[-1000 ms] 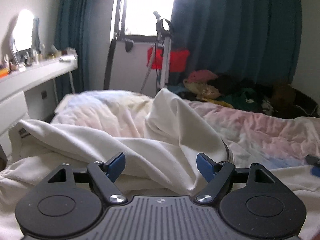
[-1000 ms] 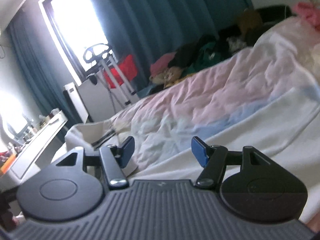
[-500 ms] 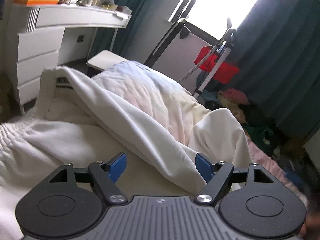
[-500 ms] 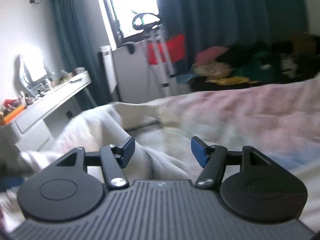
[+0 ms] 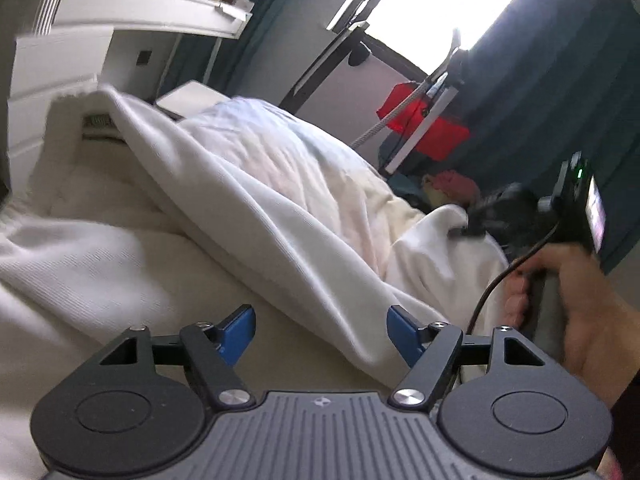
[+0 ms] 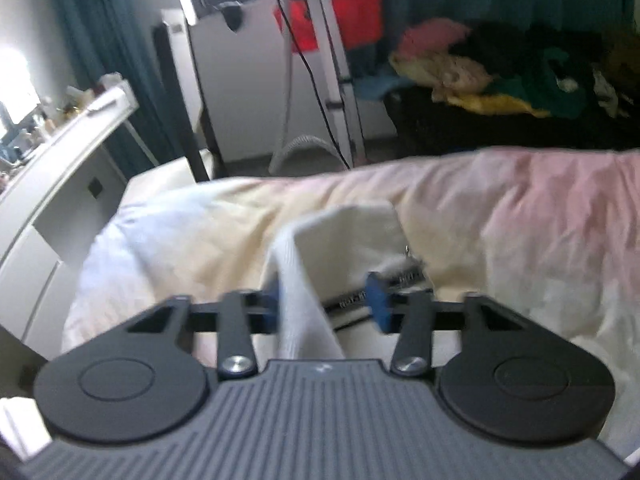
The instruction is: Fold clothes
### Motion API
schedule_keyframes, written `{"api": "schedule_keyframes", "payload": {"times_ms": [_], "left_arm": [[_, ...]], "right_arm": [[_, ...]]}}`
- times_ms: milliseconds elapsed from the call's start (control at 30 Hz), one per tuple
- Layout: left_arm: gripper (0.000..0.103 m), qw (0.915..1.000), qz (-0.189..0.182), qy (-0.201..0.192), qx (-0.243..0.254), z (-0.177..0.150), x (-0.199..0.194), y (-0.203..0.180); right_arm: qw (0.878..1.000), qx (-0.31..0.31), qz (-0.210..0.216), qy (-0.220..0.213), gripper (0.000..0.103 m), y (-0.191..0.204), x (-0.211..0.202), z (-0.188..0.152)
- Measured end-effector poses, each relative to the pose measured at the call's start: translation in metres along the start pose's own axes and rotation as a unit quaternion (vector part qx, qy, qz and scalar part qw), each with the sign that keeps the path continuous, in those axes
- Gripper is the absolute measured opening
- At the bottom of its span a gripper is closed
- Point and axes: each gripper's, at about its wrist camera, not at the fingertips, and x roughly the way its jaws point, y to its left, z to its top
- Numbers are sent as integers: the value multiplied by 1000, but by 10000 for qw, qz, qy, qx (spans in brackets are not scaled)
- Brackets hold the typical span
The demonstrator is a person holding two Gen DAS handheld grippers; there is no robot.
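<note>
Two claws work one cream garment sprawled over the bed: the left gripper gapes empty above it, while the right gripper, part-open, straddles a raised fold that could slide out sideways.

**The bed and what lies on it**

The bed is covered by a rumpled quilt in pale pink, cream and faint blue. A cream-white garment lies across it, one long fold running diagonally over the quilt and another part bunched up near the middle.
</note>
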Motion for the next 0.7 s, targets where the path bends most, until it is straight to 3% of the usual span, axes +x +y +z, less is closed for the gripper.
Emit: {"api": "schedule_keyframes", "payload": {"times_ms": [67,167,300,367,433,533,633,700], "left_arm": [[71,9996,-183,174,-100,-2,10,6],[68,9987,-277,327,-264,-7,18,9],[67,9977,-569,189,-317,-10,15,3],[62,9958,-752,176,-493,-8,18,4],[59,9911,-983,376,-809,-6,29,9],[44,9856,-889,581,-1319,-7,46,21],[10,9807,-718,616,-1714,-12,55,34],[6,9782,-770,543,-1848,-13,50,37]], "right_arm": [[9999,-110,-12,-105,8,-1,-1,-8],[9981,-121,-28,-599,6,-10,-25,-15],[9889,239,-222,-1450,6,-51,-90,-27],[9814,345,-406,-1846,6,-74,-126,-36],[9718,450,-588,-2238,6,-97,-162,-45],[9537,607,-860,-2818,6,-131,-216,-59],[9349,750,-1187,-3259,6,-169,-261,-86],[9261,892,-1388,-3392,6,-190,-278,-111]]}}
